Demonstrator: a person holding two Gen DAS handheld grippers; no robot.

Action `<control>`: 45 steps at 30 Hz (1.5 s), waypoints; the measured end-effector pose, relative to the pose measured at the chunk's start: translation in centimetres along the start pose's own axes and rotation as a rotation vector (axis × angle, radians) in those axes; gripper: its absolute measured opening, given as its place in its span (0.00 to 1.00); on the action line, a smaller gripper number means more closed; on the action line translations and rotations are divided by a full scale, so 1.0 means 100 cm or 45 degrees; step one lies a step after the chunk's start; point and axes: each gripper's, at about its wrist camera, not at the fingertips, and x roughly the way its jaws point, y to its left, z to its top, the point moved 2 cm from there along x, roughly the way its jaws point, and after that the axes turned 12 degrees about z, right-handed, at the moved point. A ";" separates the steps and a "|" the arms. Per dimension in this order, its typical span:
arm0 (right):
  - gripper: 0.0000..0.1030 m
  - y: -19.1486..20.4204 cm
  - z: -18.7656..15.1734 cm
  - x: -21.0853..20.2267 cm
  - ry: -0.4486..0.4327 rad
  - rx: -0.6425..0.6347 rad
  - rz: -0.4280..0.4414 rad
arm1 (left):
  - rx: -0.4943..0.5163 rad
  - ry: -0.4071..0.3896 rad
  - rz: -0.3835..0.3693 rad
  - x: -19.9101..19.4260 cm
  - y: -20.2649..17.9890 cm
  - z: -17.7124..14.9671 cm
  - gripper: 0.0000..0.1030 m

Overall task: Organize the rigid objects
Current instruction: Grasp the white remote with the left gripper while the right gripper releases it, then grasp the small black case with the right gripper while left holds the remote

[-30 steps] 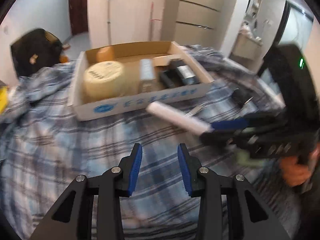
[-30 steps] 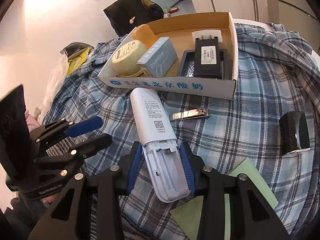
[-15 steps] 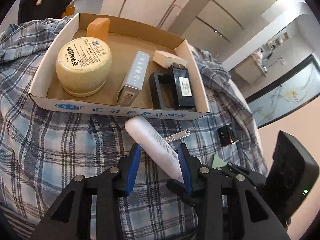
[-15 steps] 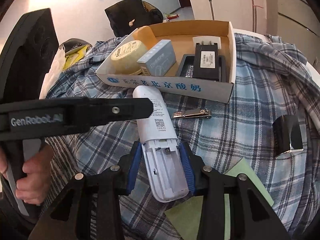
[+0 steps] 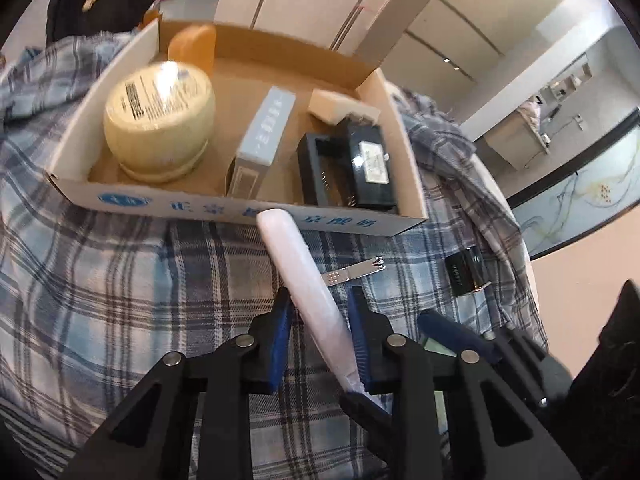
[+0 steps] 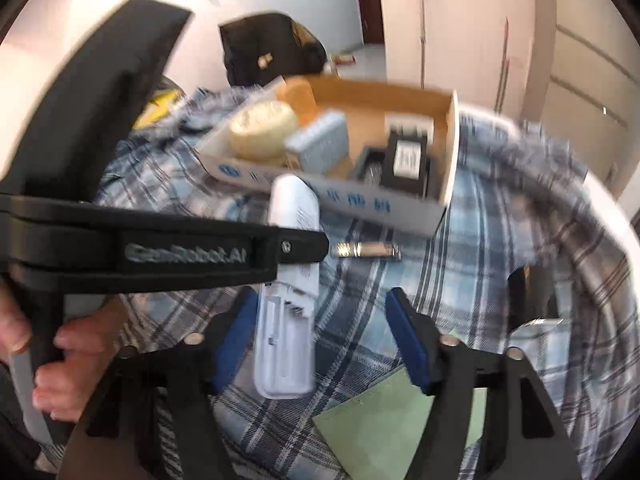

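Observation:
A white stick-shaped device [image 5: 296, 264] with an open back compartment [image 6: 286, 344] hangs above the plaid cloth, just before the cardboard box [image 5: 240, 212]. My left gripper [image 5: 319, 312] is closing, and its blue pads press the device's lower half. It crosses the right wrist view as a black bar [image 6: 180, 252] over the device's middle. My right gripper [image 6: 320, 298] is opening. The device's rear end still lies between its fingers, close to the left pad and well clear of the right one. One of the right gripper's blue fingers [image 5: 460, 336] shows in the left wrist view.
The box holds a round cream tub [image 5: 160, 120], a pale blue carton [image 5: 266, 128], a black charger [image 5: 360, 160], a white block [image 5: 340, 106] and an orange item [image 5: 192, 44]. A nail clipper [image 5: 356, 270], a small black object [image 5: 464, 270] and a green sheet [image 6: 380, 420] lie on the cloth.
The left gripper swung in over the device and closed on it. The right gripper, shut on the device's rear end before, has spread its fingers.

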 end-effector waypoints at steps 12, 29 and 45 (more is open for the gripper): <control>0.65 -0.038 0.007 -0.030 -0.136 0.166 -0.217 | 0.295 -0.177 0.240 -0.028 -0.002 -0.009 0.18; 0.65 -0.123 -0.003 -0.074 -0.283 0.630 -0.457 | 0.396 -0.191 0.341 0.008 -0.015 -0.034 0.18; 0.42 -0.109 0.003 -0.038 -0.096 0.394 -0.478 | 0.379 -0.194 0.292 0.006 -0.010 -0.034 0.18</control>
